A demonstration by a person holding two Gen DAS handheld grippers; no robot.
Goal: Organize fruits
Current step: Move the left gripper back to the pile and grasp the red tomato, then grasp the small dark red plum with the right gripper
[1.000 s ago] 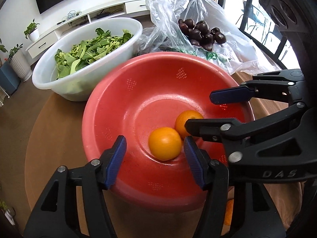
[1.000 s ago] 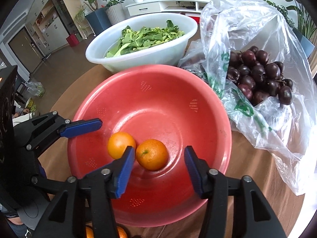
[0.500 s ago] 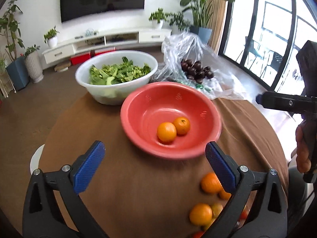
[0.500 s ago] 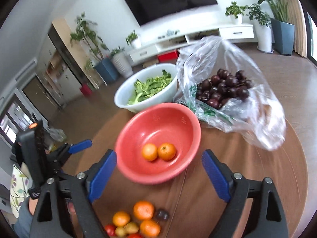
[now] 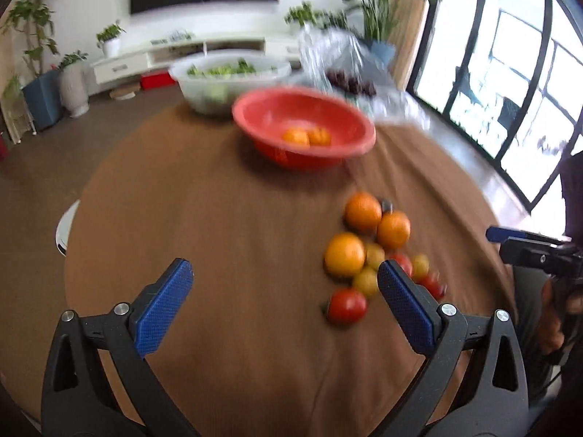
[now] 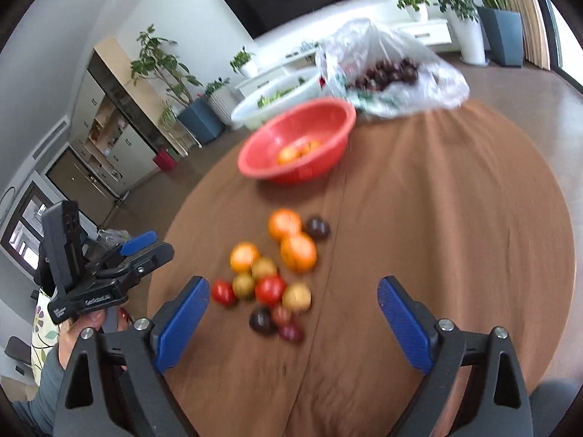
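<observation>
Both grippers are wide apart and hold nothing. The jaws of the left gripper (image 5: 284,306) and of the right gripper (image 6: 293,322) have just been opening, and no fruit is between them.

The fruits still to sort lie in a loose pile (image 6: 271,273) on the brown counter (image 6: 455,218), near its front edge. The pile has three oranges (image 5: 344,255), red tomatoes (image 5: 347,305), some small yellowish fruits and a few dark plums (image 6: 317,228). Many of them touch each other. Two oranges already lie in the red bowl (image 5: 349,123), further back. Behind it stand a white bowl of greens (image 5: 204,76) and a plastic bag (image 6: 430,83) with dark fruit.

I judge that the oranges are firm and rather light, with a skin that gives good grip. It is best to take one at its widest part, from above. The tomatoes and plums are probably softer and smooth, so they need a gentle squeeze. All the fruits are round and can roll if a neighbour is pushed, so an outer one is the easiest to take first.
</observation>
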